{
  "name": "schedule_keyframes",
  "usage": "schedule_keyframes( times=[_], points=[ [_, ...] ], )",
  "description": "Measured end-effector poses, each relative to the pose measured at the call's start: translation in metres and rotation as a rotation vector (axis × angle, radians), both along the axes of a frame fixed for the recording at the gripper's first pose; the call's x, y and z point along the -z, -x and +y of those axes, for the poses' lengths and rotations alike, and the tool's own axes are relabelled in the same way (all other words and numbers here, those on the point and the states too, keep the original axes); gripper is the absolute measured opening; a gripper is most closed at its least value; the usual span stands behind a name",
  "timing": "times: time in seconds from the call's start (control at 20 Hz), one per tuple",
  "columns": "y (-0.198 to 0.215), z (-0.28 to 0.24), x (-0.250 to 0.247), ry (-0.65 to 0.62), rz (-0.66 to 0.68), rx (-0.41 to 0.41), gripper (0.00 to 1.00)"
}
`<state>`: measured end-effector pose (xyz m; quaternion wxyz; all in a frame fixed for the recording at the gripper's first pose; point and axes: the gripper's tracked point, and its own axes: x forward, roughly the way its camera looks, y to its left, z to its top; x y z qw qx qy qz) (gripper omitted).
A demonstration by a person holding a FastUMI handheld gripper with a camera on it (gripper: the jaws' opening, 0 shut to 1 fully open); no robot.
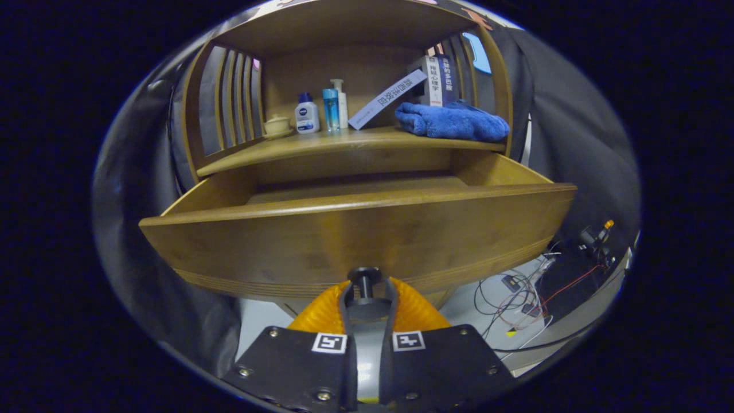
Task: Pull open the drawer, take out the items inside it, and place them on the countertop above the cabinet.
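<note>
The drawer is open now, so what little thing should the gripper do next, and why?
Probably let go of the knob and lift up over the drawer front. The gripper has both fingers closed on the knob, and the drawer is already pulled far out. From this low angle the drawer's inside is hidden, so it needs to rise to look in.

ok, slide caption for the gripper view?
Gripper shut on the knob of the pulled-open drawer; blue towel on the countertop.
</note>
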<state>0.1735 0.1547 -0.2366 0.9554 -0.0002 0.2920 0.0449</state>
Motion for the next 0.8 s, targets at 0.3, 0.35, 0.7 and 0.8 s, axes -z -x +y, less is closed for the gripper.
schedule_keyframes(
  times=[0.3, 0.35, 0.7, 0.8],
  points=[
    [0.004, 0.000, -0.004, 0.004, -0.022, 0.004, 0.15],
    [0.006, -0.001, -0.005, 0.003, -0.029, 0.004, 0.15],
    [0.009, 0.010, -0.061, -0.072, -0.165, 0.033, 0.49],
    [0.004, 0.010, -0.101, -0.069, -0.247, 0.052, 0.49]
  ],
)
